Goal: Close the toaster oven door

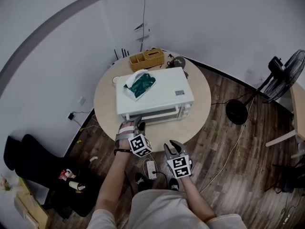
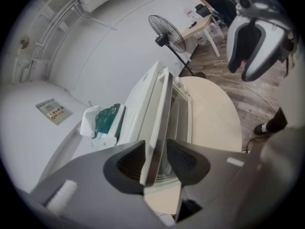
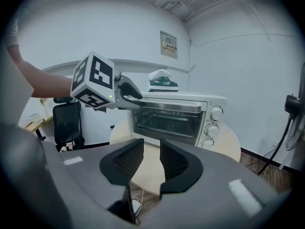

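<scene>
A white toaster oven (image 1: 155,92) sits on a round table (image 1: 198,109). Its glass door (image 3: 164,120) stands upright against the front. My left gripper (image 1: 136,125) is at the door's top left corner. The door's handle bar (image 2: 159,123) runs between the jaws of the left gripper (image 2: 155,163), close to the left pad with a gap on the right side. The left gripper (image 3: 128,92) also shows in the right gripper view. My right gripper (image 1: 174,147) hangs off the table's near edge. In its own view the right gripper (image 3: 151,159) stands open with nothing between its pads.
A green and white tissue pack (image 1: 139,85) lies on the oven's top. A wooden box (image 1: 147,58) stands at the table's far edge. A standing fan (image 1: 281,78) is to the right, a black chair (image 1: 28,151) to the left, and a power strip (image 1: 151,168) on the floor.
</scene>
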Demonstrator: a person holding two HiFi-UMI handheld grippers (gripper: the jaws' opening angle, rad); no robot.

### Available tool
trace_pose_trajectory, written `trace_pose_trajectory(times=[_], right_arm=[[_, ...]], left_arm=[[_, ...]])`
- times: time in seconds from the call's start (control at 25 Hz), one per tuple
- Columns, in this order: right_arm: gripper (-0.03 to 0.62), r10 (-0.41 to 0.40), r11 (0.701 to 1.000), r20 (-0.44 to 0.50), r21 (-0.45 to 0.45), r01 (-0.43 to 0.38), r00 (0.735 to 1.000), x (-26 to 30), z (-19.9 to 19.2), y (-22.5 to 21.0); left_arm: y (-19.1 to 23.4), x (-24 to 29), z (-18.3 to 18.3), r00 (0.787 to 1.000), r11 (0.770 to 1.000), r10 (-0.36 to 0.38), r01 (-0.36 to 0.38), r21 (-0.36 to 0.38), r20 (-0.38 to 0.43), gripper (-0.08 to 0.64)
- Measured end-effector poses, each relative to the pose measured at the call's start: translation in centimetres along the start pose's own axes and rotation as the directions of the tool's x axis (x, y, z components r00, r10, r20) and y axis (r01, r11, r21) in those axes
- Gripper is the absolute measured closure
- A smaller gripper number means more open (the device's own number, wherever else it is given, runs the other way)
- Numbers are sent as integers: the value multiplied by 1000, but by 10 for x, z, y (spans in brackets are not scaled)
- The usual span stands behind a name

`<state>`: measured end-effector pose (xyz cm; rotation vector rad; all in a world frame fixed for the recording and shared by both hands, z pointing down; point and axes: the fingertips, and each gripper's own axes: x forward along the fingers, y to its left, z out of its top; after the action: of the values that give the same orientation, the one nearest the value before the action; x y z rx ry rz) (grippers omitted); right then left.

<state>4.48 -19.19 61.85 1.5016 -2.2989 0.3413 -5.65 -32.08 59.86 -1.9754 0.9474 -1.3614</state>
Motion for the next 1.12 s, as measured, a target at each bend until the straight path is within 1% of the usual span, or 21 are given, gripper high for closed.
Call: trace_pose_trajectory(times=[0.08,0.12,0.2,0.24,0.36,0.48,0.64,0.84,0.92,1.0,1.04,1.12], right_arm=[[489,8,1000,9,4,-8,1000,1,4,-3],[489,11,1000,15,6,-11,1000,2,8,-5],[489,18,1000,31,7,-18,999,2,16,-9],[489,22,1000,41,6,-22,999,2,20,-11],[489,25,1000,59,14,-26,998,-2,26,-19],[489,27,999,69,32,-29,997,-9,29,-25],[489,23,998,83,62,-28,996,-18,30,-34],[489,19,995,92,100,-28,996,-32,24,-44],[489,26,994,89,104,-35,996,-37,17,-44],[489,37,993,84,106,-46,996,-41,9,-42],[489,44,993,81,105,-52,996,-44,5,-41],[489,53,993,80,99,-61,995,-48,2,-43]], left_arm=[[2,-12,-3,1000,992,2,-1,-123,14,364],[2,-18,-4,1000,981,1,4,-196,24,364],[-1,-28,-7,999,947,-1,16,-321,46,365],[-4,-31,-8,999,930,0,20,-368,55,364],[-9,-42,-9,998,877,7,27,-480,68,365],[-16,-57,-7,997,813,21,29,-582,78,364],[-27,-75,-6,996,717,41,25,-696,78,364],[-40,-93,1,995,613,72,6,-790,63,364],[-46,-100,2,994,562,81,12,-827,69,364],[-52,-106,3,993,505,92,17,-863,74,364],[-56,-110,3,993,482,98,15,-876,71,365],[-62,-117,1,992,451,109,3,-893,58,364]])
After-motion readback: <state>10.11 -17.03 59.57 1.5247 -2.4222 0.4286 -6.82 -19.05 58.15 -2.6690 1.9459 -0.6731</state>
